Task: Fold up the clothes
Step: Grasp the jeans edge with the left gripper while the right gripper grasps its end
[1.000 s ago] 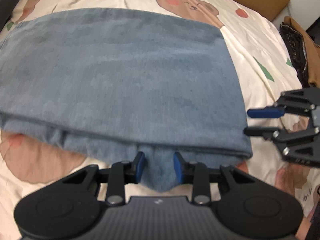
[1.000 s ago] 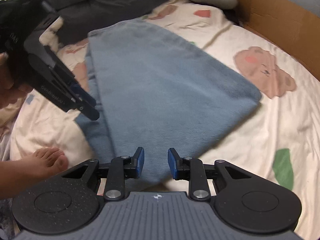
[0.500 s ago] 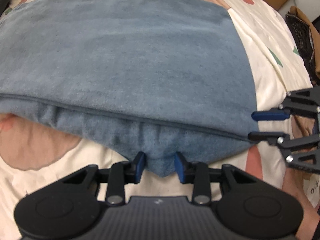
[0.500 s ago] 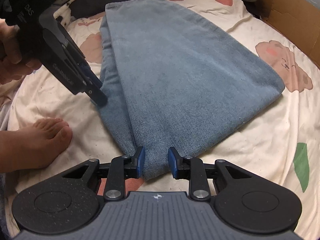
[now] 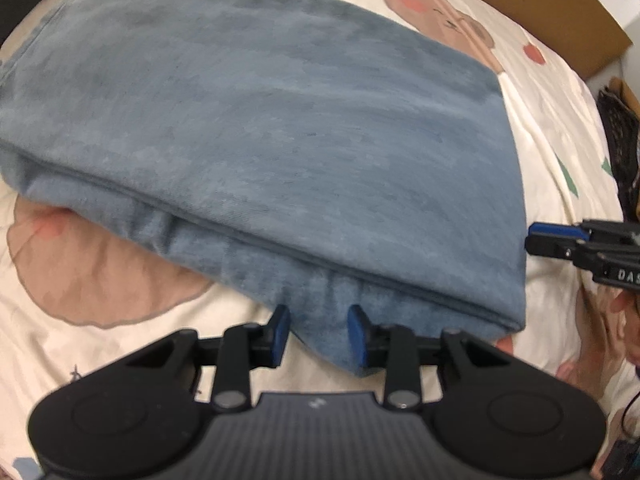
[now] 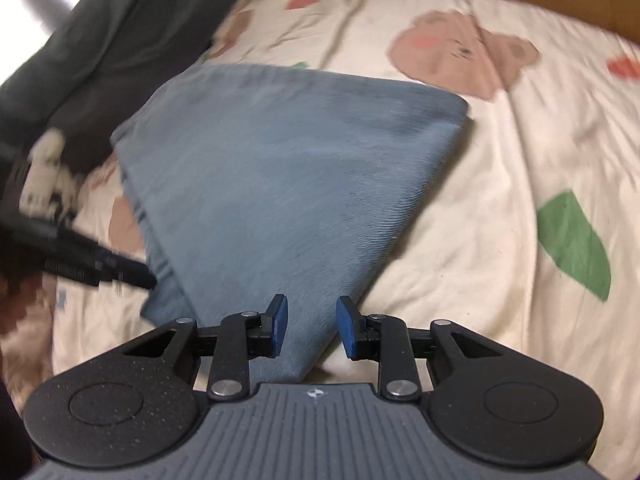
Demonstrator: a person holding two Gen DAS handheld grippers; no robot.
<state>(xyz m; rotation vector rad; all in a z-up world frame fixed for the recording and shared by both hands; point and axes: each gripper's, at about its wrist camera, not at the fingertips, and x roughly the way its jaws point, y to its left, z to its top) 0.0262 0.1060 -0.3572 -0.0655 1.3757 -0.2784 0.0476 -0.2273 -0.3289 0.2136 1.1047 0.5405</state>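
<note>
Since a second ago both wrists have rolled, so the folded blue garment (image 5: 280,152) now lies more slanted in each view, spread on the bear-print bedsheet (image 5: 532,128). The left hand-held gripper (image 5: 318,334) has its blue pads partly apart with a corner of cloth between them; whether they pinch it I cannot tell. The right hand-held gripper (image 6: 311,326) stands likewise at the garment's near corner, grip unclear. A cardboard box (image 5: 540,4) sits beyond the bed.
</note>
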